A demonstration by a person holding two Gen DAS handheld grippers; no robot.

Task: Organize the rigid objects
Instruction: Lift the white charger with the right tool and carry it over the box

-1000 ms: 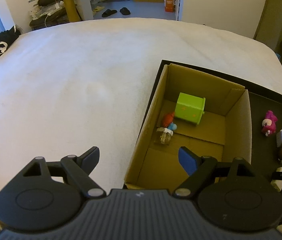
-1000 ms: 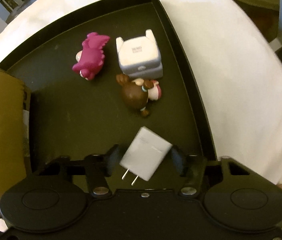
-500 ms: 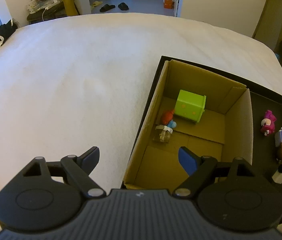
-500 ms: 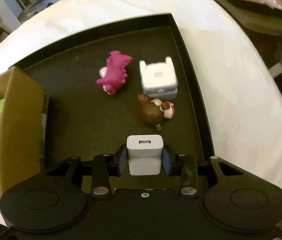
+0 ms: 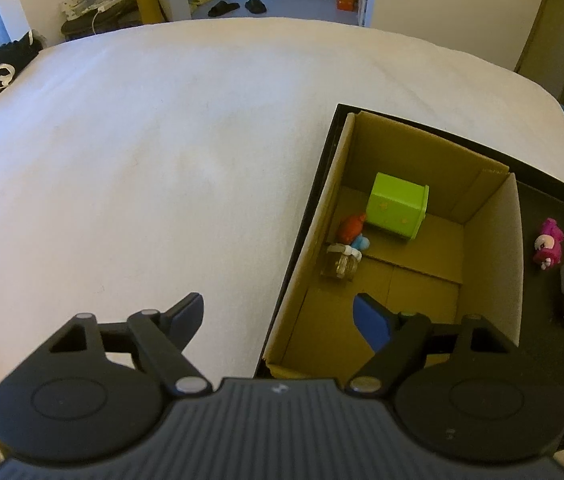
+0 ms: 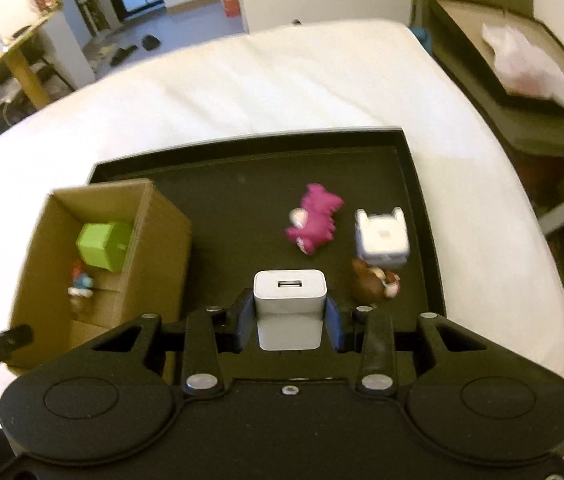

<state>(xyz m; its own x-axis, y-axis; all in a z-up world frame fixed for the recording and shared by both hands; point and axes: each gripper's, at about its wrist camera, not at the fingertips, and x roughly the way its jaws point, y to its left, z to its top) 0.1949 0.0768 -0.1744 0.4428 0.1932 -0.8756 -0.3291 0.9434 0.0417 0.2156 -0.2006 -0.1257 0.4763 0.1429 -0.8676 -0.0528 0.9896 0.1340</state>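
Transfer step in hand: right tool (image 6: 290, 322) is clamped on a white USB charger (image 6: 290, 300), pads on both its sides, USB port facing the camera, held clear above the black tray (image 6: 418, 184) at centre-bottom of the right wrist view. Left tool (image 5: 278, 312) has wide-apart jaws, closing slightly with nothing between them; it hangs at the bottom of its frame over the near end of the cardboard box (image 5: 490, 264) and the bed (image 5: 142, 160).

Next move, by my read: carry the charger left to the box opening at left-centre of the right view, clear the box's near wall, then release inside. Risk: catching the wall on the way in.

Containers:
- Cardboard box sits inside the tray's left part. Holds a lime-green block toy (image 5: 396, 208) toward the back, a red-and-blue small figure (image 5: 354, 234) beside it, and a small clear jar-like item (image 5: 340, 262); exact type unclear.
- Tray floor, right part, not yet sorted: magenta dinosaur toy (image 6: 314, 224), white-grey cube-shaped gadget (image 6: 380, 236), brown figurine (image 6: 372, 284) touching the gadget.
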